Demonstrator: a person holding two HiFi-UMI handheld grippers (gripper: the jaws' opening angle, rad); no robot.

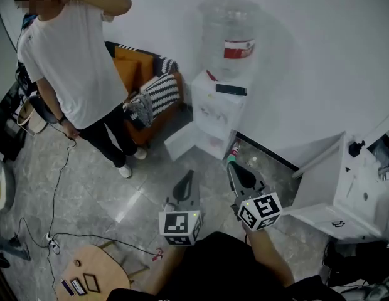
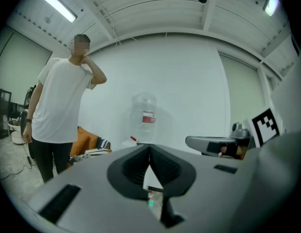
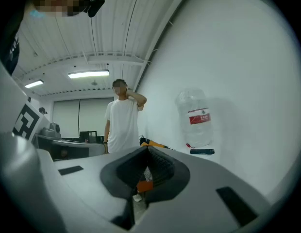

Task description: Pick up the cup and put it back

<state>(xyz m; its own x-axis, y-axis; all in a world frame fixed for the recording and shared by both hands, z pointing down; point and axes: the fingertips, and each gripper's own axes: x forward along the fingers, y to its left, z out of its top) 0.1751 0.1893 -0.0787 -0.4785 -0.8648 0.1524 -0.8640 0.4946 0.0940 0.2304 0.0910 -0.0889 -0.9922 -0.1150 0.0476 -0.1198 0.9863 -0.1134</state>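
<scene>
Both grippers are held out low over the grey tiled floor (image 1: 182,162), side by side and near each other. The left gripper (image 1: 187,176) has its jaws together with nothing between them, and the right gripper (image 1: 231,165) is likewise closed and empty. I cannot make out the cup in any view.

Ahead of them a white water dispenser (image 1: 214,119) stands against the wall, with a clear bottle (image 1: 229,36) bearing a red label on top and a dark flat thing (image 1: 231,89) lying on its lid. A small bottle (image 1: 234,149) stands on the floor at the dispenser's foot, just beyond the right gripper's tips.

To the left a person (image 1: 72,61) in a white T-shirt stands with one arm raised to the head, beside an orange seat (image 1: 133,68) that carries a striped cushion (image 1: 158,98). A thin cable (image 1: 59,180) trails across the floor from the person toward a small round wooden surface (image 1: 106,269) near the left gripper. A white cabinet (image 1: 345,193) stands to the right.
</scene>
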